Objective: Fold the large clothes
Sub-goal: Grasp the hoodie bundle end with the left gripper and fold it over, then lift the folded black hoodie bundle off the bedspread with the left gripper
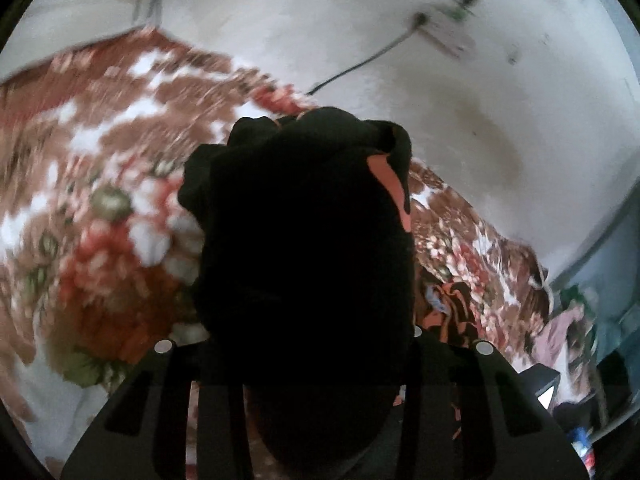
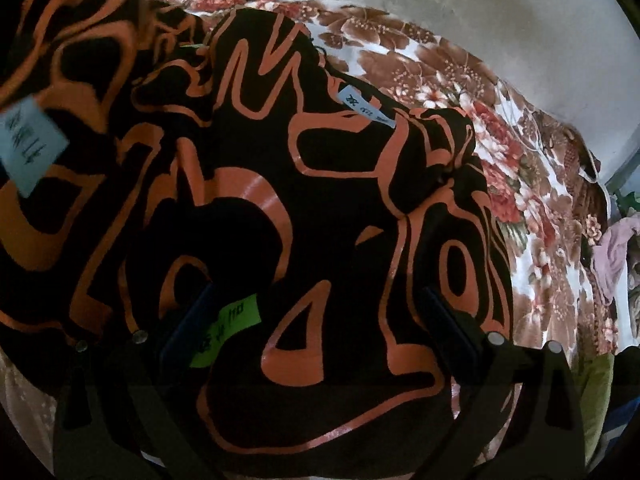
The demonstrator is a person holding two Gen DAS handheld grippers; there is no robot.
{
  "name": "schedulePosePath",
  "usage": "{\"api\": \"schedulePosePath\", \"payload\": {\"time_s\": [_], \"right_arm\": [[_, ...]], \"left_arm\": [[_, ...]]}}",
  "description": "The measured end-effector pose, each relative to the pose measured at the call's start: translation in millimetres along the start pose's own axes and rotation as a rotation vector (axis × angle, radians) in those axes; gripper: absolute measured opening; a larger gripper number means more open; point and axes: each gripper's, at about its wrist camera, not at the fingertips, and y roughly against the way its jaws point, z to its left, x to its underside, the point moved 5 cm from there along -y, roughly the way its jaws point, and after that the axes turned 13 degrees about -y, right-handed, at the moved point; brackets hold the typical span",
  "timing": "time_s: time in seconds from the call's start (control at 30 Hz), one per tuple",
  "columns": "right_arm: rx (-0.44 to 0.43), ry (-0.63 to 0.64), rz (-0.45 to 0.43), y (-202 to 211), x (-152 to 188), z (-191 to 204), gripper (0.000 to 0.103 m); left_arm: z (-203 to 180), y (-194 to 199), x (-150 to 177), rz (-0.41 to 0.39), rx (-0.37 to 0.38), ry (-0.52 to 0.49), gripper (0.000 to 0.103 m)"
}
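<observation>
- Left claw (image 1: 304,216): pinching a bunched fold of the black-and-orange garment (image 1: 308,240).
- Right claw (image 2: 316,320): spread over the garment, green label (image 2: 226,330) at seven o'clock.
- Floral bedspread (image 2: 540,216) underneath.

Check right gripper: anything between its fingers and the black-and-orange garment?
Nothing visible. The right gripper stands wide open just above the garment, which lies spread on the floral bedspread. Only a green tag on the cloth lies by one finger.

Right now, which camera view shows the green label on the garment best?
The right wrist view: the green label lies on the black and orange garment. The left wrist view shows only bunched dark cloth, no label.
</observation>
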Motion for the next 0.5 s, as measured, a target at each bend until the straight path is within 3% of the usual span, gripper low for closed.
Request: {"api": "schedulePosePath", "payload": {"time_s": [0.3,0.4,0.5], "right_arm": [[-0.093,-0.044,-0.009,0.3,4.1,-10.6,0.098],[-0.184,-0.074,0.002,15.9,7.3,-31.6,0.097],[-0.202,-0.132,-0.017,40.9,13.7,-69.1,0.098]], "left_arm": [[-120.0,2.3,-7.4,0.01,-0.108,-0.439,0.034],[-151.9,0.6,-6.5,0.006,-0.117,-0.55,0.034],[-184.2,-6.6,-0.6,0.022,-0.126,-0.674,0.034]]}}
